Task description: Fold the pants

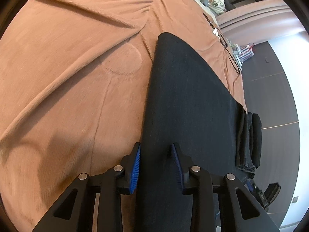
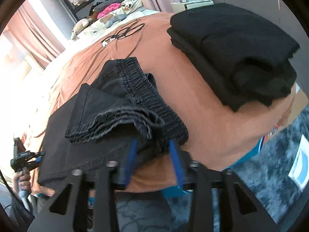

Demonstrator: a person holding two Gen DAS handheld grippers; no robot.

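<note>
Dark charcoal pants (image 1: 185, 100) lie lengthwise on the orange-brown bed cover (image 1: 67, 67). My left gripper (image 1: 156, 148) is open, its blue pads on either side of the leg end of the pants. In the right wrist view the elastic waistband (image 2: 143, 96) is bunched and folded over the legs. My right gripper (image 2: 153, 145) is open, with its blue pads around the waistband's near edge. The left gripper (image 2: 29, 159) shows in the right wrist view at the far left, held by a hand.
A stack of folded black clothes (image 2: 241, 54) sits on the bed's corner to the right. Black cables (image 2: 127, 30) and stuffed toys (image 2: 100, 21) lie at the far end. The bed edge and a blue-grey rug (image 2: 270, 174) are below my right gripper.
</note>
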